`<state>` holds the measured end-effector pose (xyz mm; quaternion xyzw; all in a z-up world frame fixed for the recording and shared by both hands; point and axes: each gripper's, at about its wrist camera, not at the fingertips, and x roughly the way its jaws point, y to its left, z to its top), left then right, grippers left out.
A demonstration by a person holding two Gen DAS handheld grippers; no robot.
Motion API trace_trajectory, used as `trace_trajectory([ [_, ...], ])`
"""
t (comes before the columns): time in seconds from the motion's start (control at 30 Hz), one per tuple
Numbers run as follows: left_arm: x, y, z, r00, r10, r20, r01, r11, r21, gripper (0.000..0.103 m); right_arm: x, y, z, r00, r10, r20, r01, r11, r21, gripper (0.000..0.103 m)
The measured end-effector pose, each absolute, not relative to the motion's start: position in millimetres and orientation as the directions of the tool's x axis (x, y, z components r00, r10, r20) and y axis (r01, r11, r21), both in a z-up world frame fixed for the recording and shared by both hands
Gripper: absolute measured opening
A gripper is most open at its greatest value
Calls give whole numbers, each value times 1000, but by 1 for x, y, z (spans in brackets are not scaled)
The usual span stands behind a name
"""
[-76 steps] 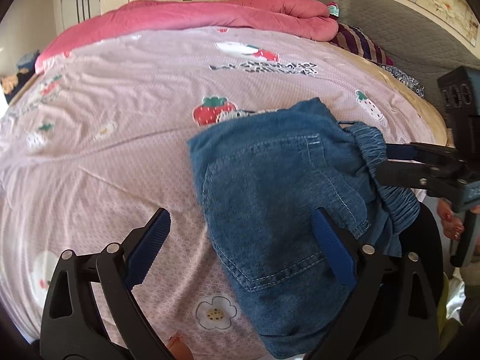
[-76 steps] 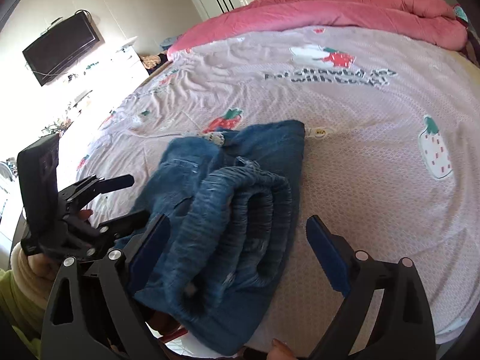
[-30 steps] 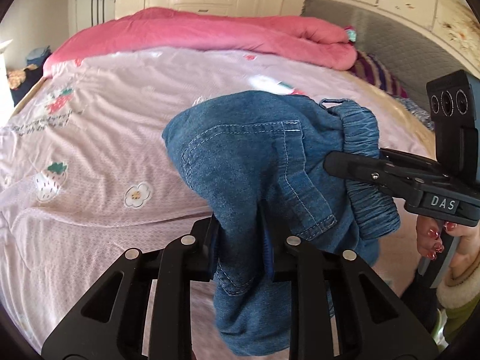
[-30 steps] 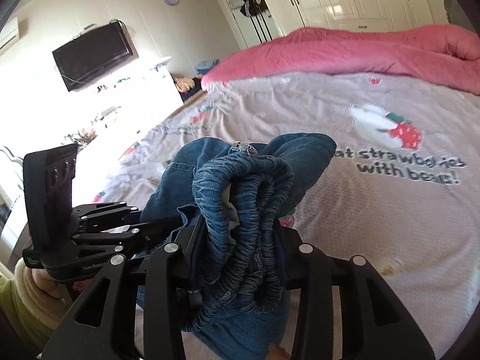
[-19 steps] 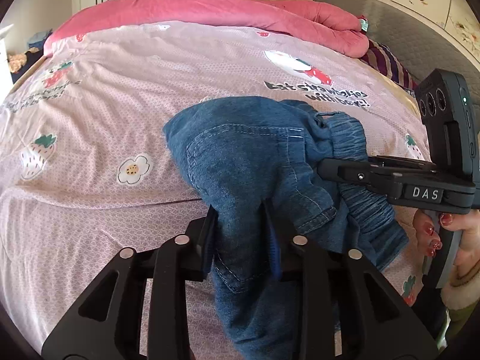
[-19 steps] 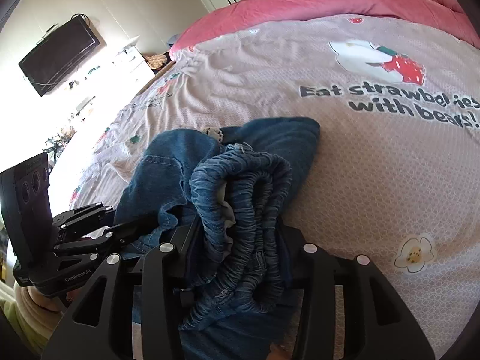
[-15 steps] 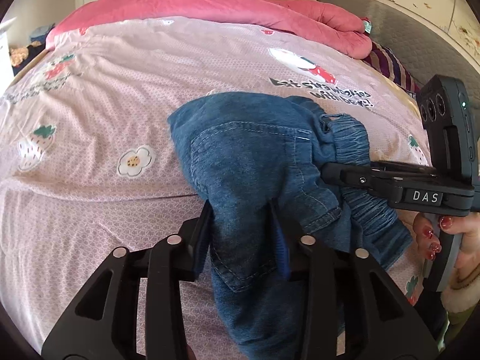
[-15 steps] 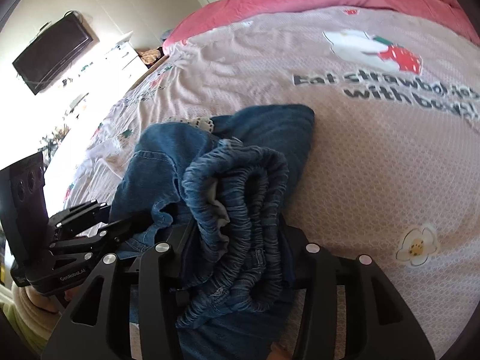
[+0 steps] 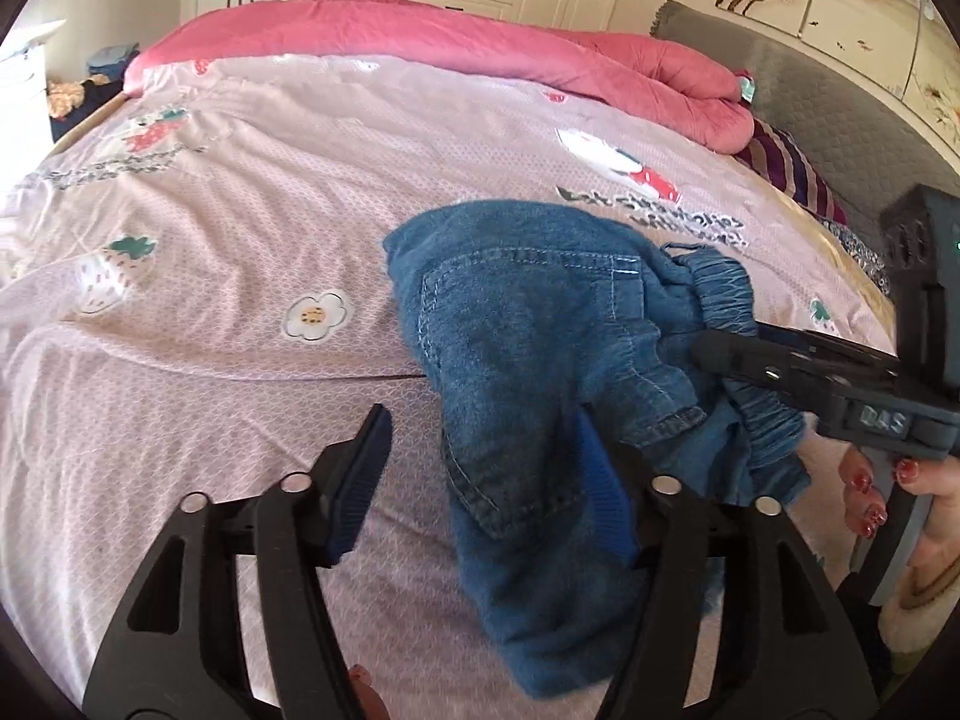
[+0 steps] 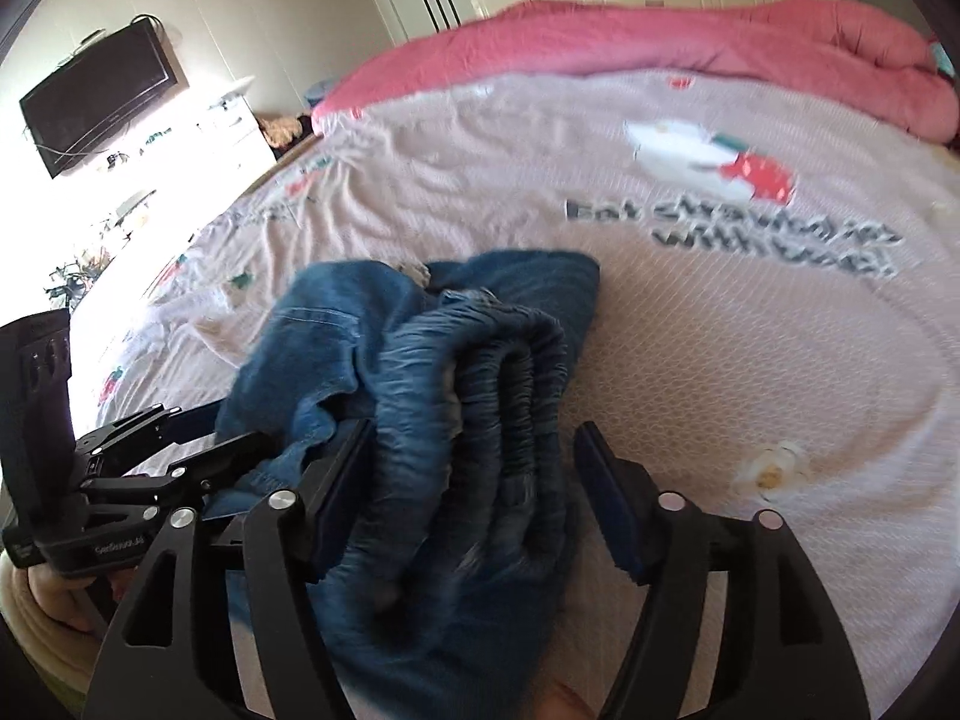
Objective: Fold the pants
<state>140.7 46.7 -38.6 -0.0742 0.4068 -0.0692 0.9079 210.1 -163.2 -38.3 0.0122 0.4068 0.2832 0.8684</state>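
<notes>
The folded blue denim pants [image 9: 540,360] lie in a bundle on the pink bedsheet [image 9: 240,240], back pocket up, elastic waistband [image 10: 480,372] toward the right wrist camera. My left gripper [image 9: 486,480] is open; its right finger lies against the pants' near edge. My right gripper [image 10: 474,480] is open, its fingers on either side of the waistband. The right gripper also shows in the left wrist view [image 9: 780,360], and the left gripper in the right wrist view [image 10: 180,438].
A pink duvet [image 9: 450,42] lies along the far side of the bed. A striped pillow [image 9: 792,168] and grey headboard [image 9: 840,120] are at right. A TV [image 10: 96,102] hangs on the wall left.
Both grippers were shut on the pants and held them lifted. They lowered the bundle onto the bed and have now opened, letting go.
</notes>
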Motion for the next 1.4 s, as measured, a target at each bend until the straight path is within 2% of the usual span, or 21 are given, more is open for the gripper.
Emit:
trace_trajectory([
  [0.07, 133, 47, -32, 676, -174, -716, 57, 981, -185, 66, 196, -170, -27, 545, 497, -675, -486, 844, 228, 79],
  [0.13, 122, 46, -25, 690, -163, -705, 46, 982, -182, 71, 181, -178, -15, 580, 491, -650, -481, 850, 213, 91],
  [0.4, 77, 38, -2, 734, -117, -668, 18, 988, -154, 93, 126, -204, 15, 666, 465, -584, -468, 870, 159, 98],
  [0.77, 34, 17, 8, 745, -85, -661, 15, 994, -110, 93, 78, -205, 23, 714, 436, -547, -479, 875, 72, 98],
  [1.4, -20, 6, -26, 728, -46, -684, -47, 992, -117, 93, 43, -220, -15, 694, 395, -602, -444, 893, 73, 98],
])
